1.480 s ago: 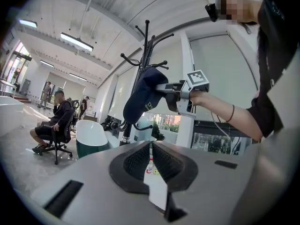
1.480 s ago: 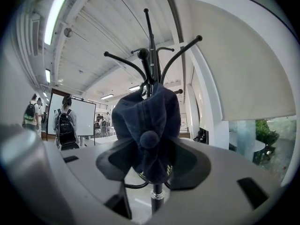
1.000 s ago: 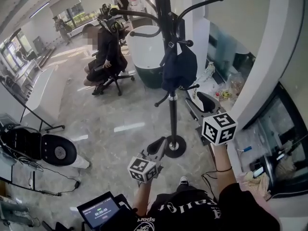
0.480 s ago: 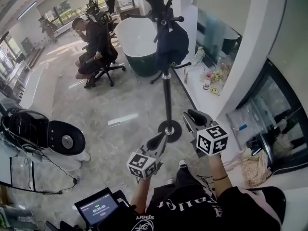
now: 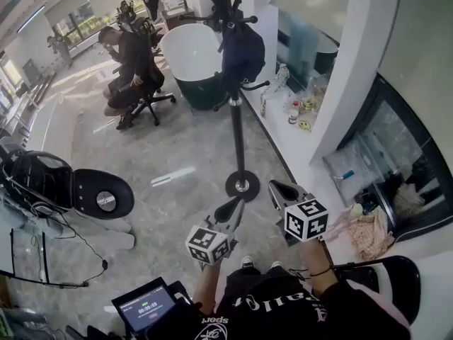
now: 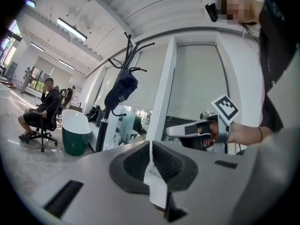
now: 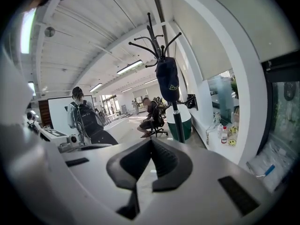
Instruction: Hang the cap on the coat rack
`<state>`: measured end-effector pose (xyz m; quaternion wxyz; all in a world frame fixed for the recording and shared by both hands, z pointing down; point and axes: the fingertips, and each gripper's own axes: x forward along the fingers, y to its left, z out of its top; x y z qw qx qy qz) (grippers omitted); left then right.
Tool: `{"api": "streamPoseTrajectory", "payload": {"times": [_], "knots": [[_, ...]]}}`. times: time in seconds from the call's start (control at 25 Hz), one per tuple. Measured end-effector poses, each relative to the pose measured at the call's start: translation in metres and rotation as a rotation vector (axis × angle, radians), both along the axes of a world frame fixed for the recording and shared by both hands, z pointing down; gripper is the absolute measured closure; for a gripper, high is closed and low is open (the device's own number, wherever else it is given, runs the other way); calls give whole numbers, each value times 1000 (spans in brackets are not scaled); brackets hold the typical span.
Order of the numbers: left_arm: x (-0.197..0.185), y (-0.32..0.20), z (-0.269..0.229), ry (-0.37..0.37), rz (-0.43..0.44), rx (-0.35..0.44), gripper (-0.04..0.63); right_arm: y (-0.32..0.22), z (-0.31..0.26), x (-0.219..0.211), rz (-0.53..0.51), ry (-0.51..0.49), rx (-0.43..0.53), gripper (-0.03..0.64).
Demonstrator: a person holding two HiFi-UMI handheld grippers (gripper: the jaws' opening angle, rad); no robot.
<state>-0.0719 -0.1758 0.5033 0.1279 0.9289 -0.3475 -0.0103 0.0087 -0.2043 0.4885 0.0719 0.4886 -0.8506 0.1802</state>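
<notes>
cap (image 5: 243,48): dark, hanging on coat rack (image 5: 236,129), 12 o'clock of both tools | left gripper (image 5: 232,207): clenched, empty | right gripper (image 5: 276,188): clenched, empty | floor (image 5: 177,154): glossy grey stone | room: white tub (image 5: 187,55) 11 o'clock, seated person (image 5: 131,62) 10 o'clock, white pillar (image 5: 347,83) 2 o'clock

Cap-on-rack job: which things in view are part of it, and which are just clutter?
Job:
- cap, hanging on the coat rack
- left tool and right tool, both shut and empty

Clutter:
- white tub
- person seated on an office chair
- bottles on the ledge
- tablet
</notes>
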Motion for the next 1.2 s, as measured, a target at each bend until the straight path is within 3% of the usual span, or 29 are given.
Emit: {"api": "streamPoseTrajectory", "payload": {"times": [0.32,0.8,1.2], "knots": [[29,32,-12,-15,9,12,589,54,13,22,-6,-13,-54,601],[98,153,-10,-19,-23,-11,589,175,26,74,-76,-28,-94,601],[118,241,5,-56,-75,-63,589,260,49,75,-182,-54,-158,601]]}}
